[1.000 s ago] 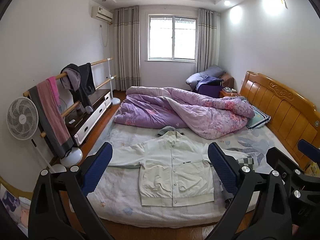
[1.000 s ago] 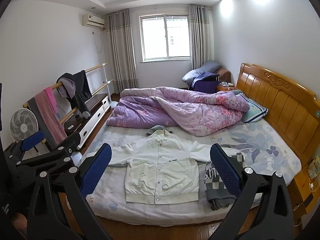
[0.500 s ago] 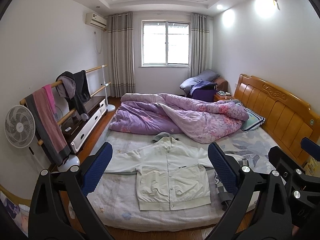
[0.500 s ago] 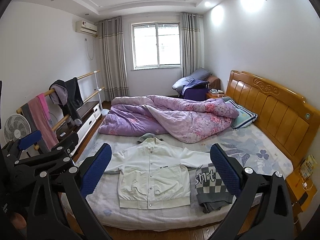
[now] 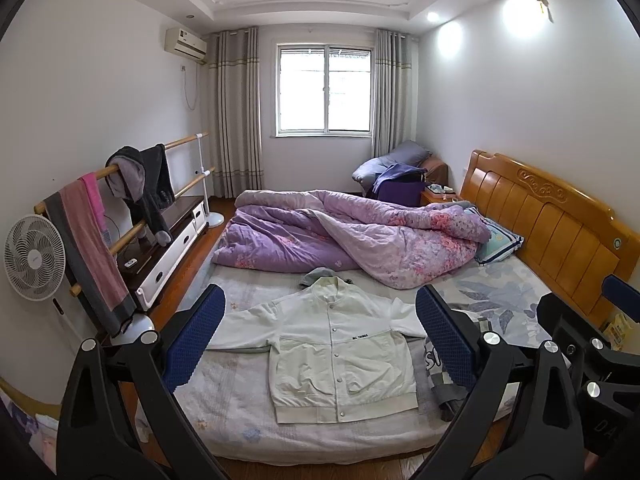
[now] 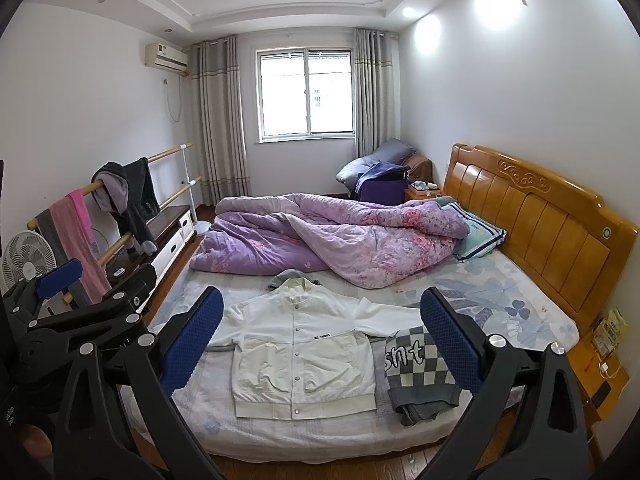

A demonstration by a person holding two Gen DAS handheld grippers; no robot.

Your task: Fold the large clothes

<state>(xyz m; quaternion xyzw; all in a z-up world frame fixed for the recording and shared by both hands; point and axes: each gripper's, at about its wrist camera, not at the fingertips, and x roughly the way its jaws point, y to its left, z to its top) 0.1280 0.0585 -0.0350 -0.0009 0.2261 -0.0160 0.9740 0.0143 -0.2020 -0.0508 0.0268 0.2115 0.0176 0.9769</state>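
Observation:
A white button-up jacket lies spread flat, front up, sleeves out, on the near part of the bed; it also shows in the right wrist view. My left gripper is open and empty, held well back from the bed. My right gripper is open and empty, also back from the bed. A folded grey-and-white checkered garment lies to the right of the jacket. A grey-green garment peeks out behind the collar.
A rumpled purple quilt covers the far half of the bed. A wooden headboard stands on the right. A rack with hung clothes, a fan and a low cabinet line the left wall.
Both grippers have pulled back and up from the bed, so the jacket looks smaller and lower in view. The jacket has not moved.

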